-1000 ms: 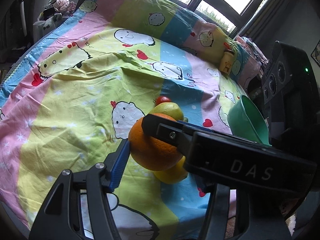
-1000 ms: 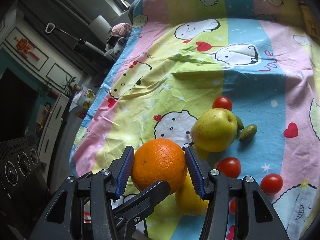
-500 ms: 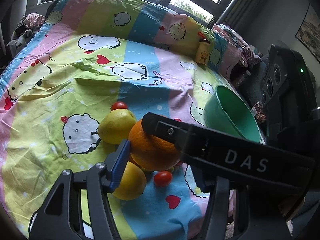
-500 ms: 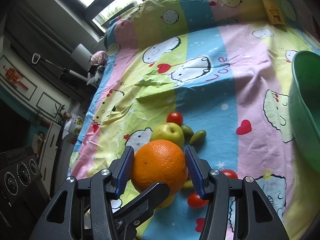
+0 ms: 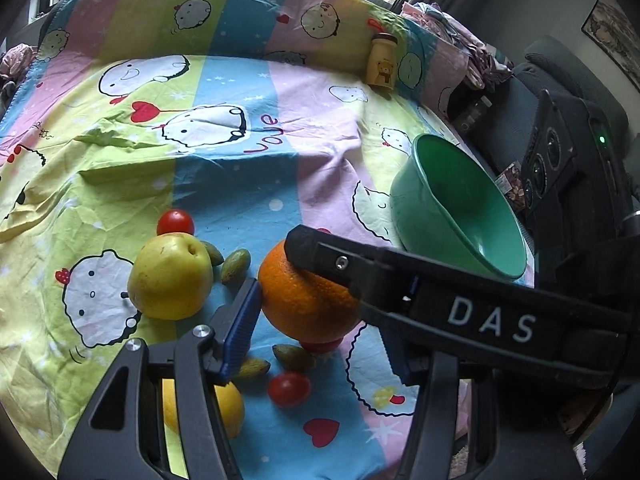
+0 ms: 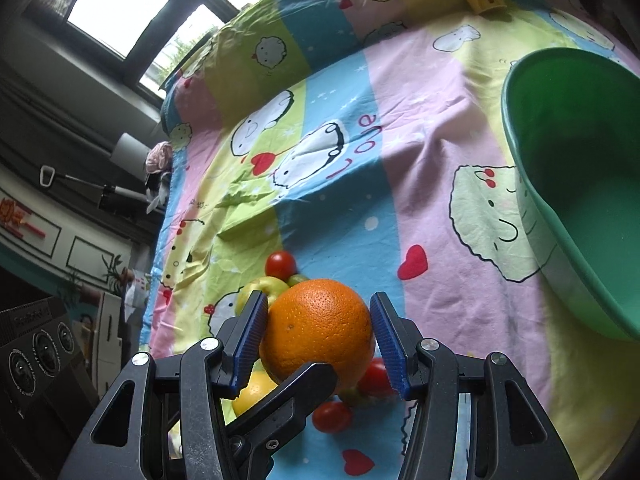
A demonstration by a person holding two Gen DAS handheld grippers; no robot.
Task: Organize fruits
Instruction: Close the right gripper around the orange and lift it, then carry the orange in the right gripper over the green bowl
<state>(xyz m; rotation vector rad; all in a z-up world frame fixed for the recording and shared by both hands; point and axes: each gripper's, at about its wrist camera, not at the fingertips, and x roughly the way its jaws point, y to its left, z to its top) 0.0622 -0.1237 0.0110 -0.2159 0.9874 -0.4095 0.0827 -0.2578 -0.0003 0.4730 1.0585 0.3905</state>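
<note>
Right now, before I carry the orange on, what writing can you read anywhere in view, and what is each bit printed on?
"DAS": white letters on the black bar of the other tongs, crossing the left wrist view.
"Love": red script on the striped cartoon bedsheet.
Small yellow bear-print bottle: its label is too small to read.
Black device with round dials: lettering along its top is too blurred to read.

The right claw (image 6: 320,340) is clamped on the orange (image 6: 318,328), its blue-padded fingers (image 6: 252,340) pressed against either side of it. The left claw (image 5: 316,320) reaches in at the orange too, one blue pad touching it; its other finger is hidden.
</note>
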